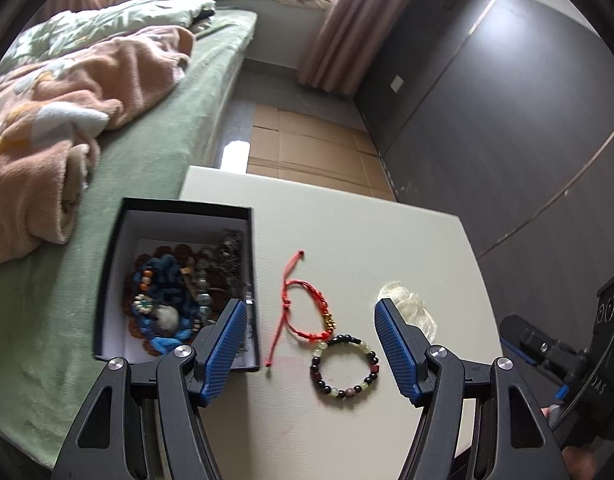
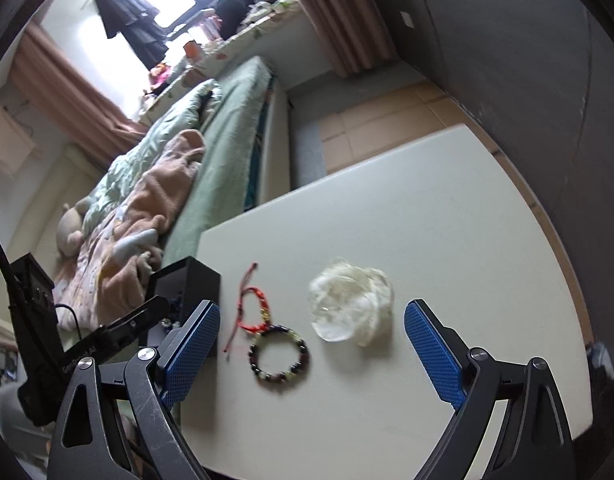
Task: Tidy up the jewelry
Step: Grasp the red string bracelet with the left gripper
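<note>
A black box (image 1: 107,280) with a white lining holds several bead strings and stands at the table's left edge; it also shows in the right wrist view (image 2: 201,280). A red cord bracelet (image 1: 303,312) (image 2: 253,308) lies right of the box. A dark and pale bead bracelet (image 1: 345,366) (image 2: 279,358) lies just in front of it. A clear crumpled plastic bag (image 1: 411,312) (image 2: 353,304) lies further right. My left gripper (image 1: 309,310) is open above the bracelets, empty. My right gripper (image 2: 311,316) is open and empty, above the bag and the bead bracelet.
The white table (image 1: 347,232) (image 2: 427,220) stands beside a bed with a green sheet (image 1: 159,152) and a pink blanket (image 1: 67,112). A dark wall panel (image 1: 507,120) runs along the right. Cardboard (image 1: 307,148) covers the floor beyond the table.
</note>
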### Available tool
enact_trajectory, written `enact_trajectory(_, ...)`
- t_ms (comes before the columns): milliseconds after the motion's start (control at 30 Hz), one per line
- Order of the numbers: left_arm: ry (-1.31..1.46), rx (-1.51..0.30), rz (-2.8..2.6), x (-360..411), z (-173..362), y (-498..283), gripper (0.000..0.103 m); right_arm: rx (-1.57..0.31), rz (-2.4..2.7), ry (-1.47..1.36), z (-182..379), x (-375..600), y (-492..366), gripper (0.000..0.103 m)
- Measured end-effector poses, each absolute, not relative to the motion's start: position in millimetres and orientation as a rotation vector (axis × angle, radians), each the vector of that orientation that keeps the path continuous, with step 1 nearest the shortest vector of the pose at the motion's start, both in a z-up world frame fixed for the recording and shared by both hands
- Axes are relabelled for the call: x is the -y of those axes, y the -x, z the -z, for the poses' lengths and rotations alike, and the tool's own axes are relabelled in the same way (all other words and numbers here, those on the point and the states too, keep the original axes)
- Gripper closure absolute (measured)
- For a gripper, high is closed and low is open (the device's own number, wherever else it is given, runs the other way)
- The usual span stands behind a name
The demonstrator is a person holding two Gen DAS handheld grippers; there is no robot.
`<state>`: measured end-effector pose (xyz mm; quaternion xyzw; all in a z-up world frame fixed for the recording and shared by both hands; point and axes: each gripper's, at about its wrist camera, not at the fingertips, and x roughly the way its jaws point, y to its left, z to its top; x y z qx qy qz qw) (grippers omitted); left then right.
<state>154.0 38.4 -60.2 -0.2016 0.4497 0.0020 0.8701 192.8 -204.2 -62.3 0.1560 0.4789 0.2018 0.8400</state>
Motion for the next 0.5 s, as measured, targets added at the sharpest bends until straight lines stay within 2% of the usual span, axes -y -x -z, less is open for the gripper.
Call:
enact_trajectory(100, 0.388, -0.948, 0.008, -26.9, 61.9, -159.2, 0.036, -1.031, -0.394, -0.355, 68.0, 215.3, -196.9, 0.009)
enact_trajectory(333, 0.312, -1.007, 0.038, -2.3, 75.6, -175.0, 0.062, -1.064, -0.328, -0.389, 77.5, 228.1, -206.6, 0.009)
enact_trajectory(500, 0.261, -1.065, 0.01, 8.4, 92.8, -186.4, 0.065, -1.067, -0.309, -0.384, 76.5, 230.8, -211.6, 0.009)
